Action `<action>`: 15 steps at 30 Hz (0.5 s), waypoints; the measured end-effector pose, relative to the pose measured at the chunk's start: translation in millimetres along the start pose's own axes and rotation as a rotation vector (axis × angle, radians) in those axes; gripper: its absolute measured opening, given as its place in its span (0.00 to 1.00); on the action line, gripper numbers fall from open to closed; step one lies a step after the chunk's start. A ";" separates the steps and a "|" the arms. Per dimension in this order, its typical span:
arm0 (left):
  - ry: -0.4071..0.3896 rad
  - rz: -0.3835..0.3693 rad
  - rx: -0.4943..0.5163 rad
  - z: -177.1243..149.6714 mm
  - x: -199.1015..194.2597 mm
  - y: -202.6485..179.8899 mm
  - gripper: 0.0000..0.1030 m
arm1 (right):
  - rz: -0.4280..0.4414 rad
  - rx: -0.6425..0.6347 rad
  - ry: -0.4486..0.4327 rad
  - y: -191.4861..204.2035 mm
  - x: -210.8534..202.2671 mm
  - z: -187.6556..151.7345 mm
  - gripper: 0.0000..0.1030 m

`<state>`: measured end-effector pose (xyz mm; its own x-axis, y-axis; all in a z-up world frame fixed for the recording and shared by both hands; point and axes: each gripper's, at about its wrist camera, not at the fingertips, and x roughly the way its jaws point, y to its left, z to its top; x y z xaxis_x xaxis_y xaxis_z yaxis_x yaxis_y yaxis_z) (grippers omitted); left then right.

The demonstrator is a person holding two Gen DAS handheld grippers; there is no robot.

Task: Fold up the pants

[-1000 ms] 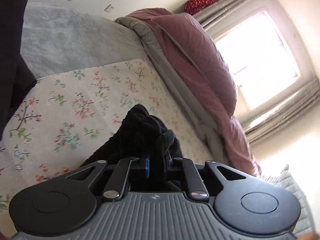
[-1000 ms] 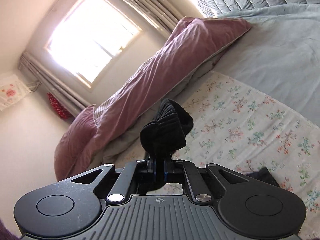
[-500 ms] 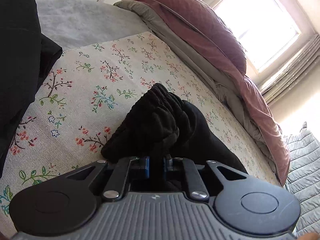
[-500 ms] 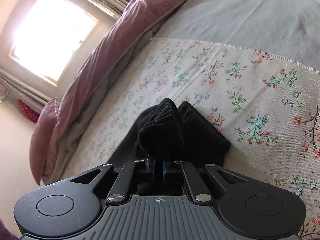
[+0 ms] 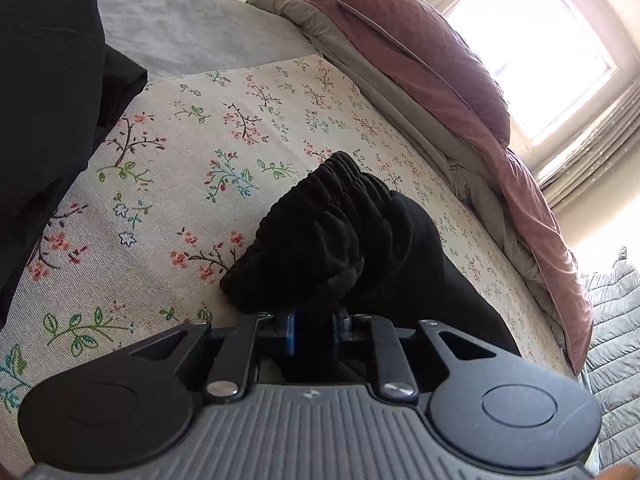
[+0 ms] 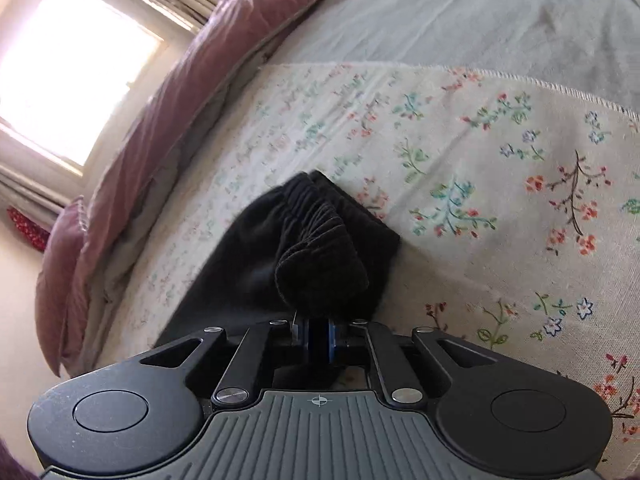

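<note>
Black pants (image 5: 336, 236) with a gathered elastic waistband lie on a floral cloth (image 5: 192, 160) spread over a bed. My left gripper (image 5: 314, 330) is shut on a bunch of the waistband fabric, low over the cloth. In the right wrist view the same black pants (image 6: 304, 240) bunch up in front of my right gripper (image 6: 318, 340), which is shut on the other part of the waistband. The rest of the pants trails back under both grippers, partly hidden by them.
A mauve duvet (image 5: 440, 80) is rolled along the far side of the bed below a bright window (image 5: 532, 52). Grey bedding (image 6: 460, 20) lies beyond the floral cloth. A dark garment (image 5: 44, 100) fills the left edge of the left wrist view.
Both grippers have come down from above the bed with the pants held; the waistband now rests on the floral cloth and the fabric spreads out behind it.
</note>
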<state>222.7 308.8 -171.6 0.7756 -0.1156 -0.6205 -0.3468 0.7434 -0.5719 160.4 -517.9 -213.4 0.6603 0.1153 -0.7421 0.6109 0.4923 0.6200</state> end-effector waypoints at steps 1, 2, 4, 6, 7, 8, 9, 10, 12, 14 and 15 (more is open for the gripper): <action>0.001 0.000 0.007 -0.8 -2.4 -1.6 0.39 | -0.013 0.000 0.012 -5.3 4.9 -2.5 0.15; 0.003 -0.001 0.011 -0.9 -6.7 -2.9 0.42 | -0.001 -0.002 0.000 -6.6 3.2 -4.2 0.16; 0.000 0.007 -0.009 -0.2 -16.7 -2.1 0.70 | -0.004 -0.014 -0.022 -4.1 -7.5 -5.9 0.36; -0.020 0.020 -0.042 1.1 -28.5 1.4 0.93 | -0.043 -0.030 -0.067 -2.4 -20.0 -4.6 0.68; -0.026 0.006 -0.056 1.2 -32.4 3.4 0.96 | -0.051 -0.035 -0.093 -3.7 -26.5 -3.1 0.79; -0.019 -0.019 -0.071 1.4 -33.5 5.3 0.97 | -0.057 -0.029 -0.108 -5.9 -28.7 -0.3 0.80; -0.003 -0.047 -0.090 0.9 -31.3 6.2 0.99 | -0.056 -0.013 -0.109 -8.9 -27.8 2.8 0.80; 0.014 -0.067 -0.104 -0.4 -26.4 6.1 1.00 | -0.050 0.014 -0.098 -13.5 -24.8 6.3 0.80; 0.061 -0.060 -0.112 -5.4 -10.7 0.8 1.00 | -0.021 0.058 -0.076 -17.7 -15.7 8.9 0.80; 0.084 -0.029 -0.109 -11.0 1.6 -5.0 1.00 | 0.006 0.075 -0.075 -14.8 -7.0 8.2 0.80; 0.081 -0.030 -0.106 -13.4 6.4 -7.2 1.00 | 0.017 0.084 -0.075 -10.8 -2.9 8.5 0.80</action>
<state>223.0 293.9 -178.6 0.7431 -0.1928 -0.6409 -0.3810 0.6654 -0.6419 155.6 -530.9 -215.8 0.6997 0.0562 -0.7122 0.6318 0.4167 0.6536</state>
